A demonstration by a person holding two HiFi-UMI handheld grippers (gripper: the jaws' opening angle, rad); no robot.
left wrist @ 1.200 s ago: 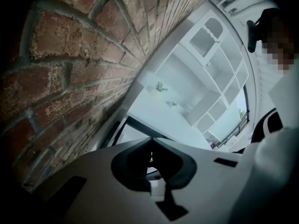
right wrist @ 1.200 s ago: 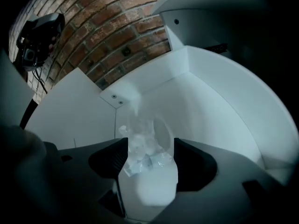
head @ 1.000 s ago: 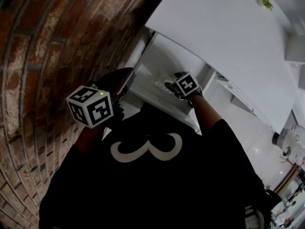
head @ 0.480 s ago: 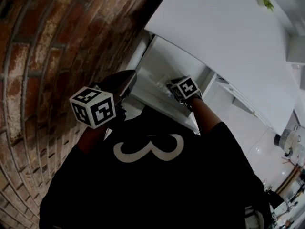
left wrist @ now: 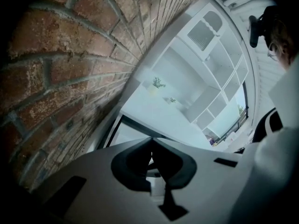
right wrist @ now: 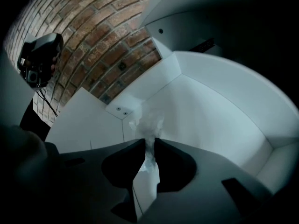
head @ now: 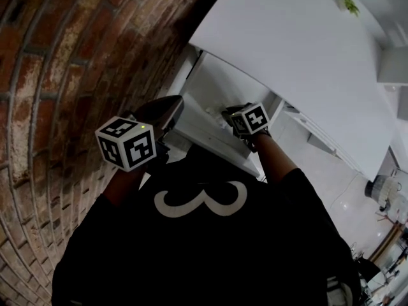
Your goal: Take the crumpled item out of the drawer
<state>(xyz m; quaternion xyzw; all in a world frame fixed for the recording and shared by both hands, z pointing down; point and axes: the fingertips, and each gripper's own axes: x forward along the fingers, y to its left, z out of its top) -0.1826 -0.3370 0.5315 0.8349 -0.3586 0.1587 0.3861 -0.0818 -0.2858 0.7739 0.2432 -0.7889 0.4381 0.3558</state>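
dim, cool-toned light. the white open drawer [right wrist: 210,111] is the palest area; the red brick wall [head: 57,75] bows with fisheye distortion; both gripper views darken to black at their corners.

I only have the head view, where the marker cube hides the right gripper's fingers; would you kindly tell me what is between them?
Observer: Its own view shows the right gripper closing its fingers, with the crumpled item pinched between them.
Operator: Thank you. Where in the drawer is the item?
Observer: It is close to one inner corner of the white drawer.
Operator: And what is the left gripper holding?
Observer: Nothing. The left gripper has its fingers together with nothing between them.
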